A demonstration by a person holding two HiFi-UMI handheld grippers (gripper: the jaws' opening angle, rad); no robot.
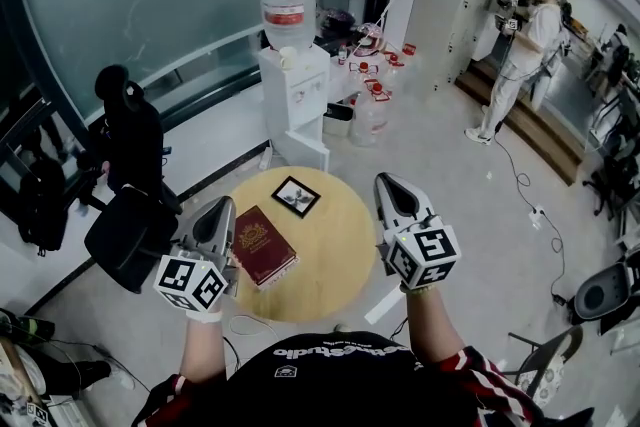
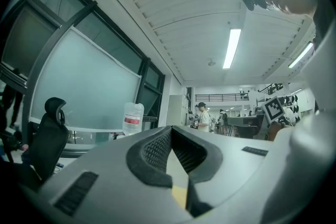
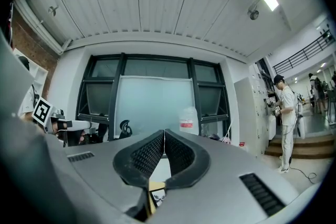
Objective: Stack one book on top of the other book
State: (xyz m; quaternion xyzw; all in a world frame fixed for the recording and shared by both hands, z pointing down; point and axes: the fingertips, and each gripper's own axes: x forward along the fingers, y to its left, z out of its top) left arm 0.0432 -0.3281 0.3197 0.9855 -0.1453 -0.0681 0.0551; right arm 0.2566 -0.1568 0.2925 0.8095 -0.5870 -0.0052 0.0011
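1. The red book (image 1: 262,245) lies flat on the round wooden table (image 1: 335,265). It is on the left part, near the edge close to me.
2. The other book, a small dark book (image 1: 296,196) with a white picture on its cover, lies flat too. It is a bit farther from me, near the red one but not touching it.
3. What could go wrong: the red book looks thick and heavy. If I pinch only a corner, I think it could flop open or slip out and drop.
4. It also sits close to the table edge. A bump while I reach in could push it off onto the floor.
5. The dark book is smaller. If I put the big red one on it crooked, I think the pile could tip.
6. The red book has a dark red cover with a gold picture in the middle. It is closed.
7. My left gripper (image 1: 224,207) is up in the air just beside the red book. Its jaws are closed together with nothing in them.
8. My right gripper (image 1: 386,181) is up by the table's right edge. Its jaws are closed and empty too.
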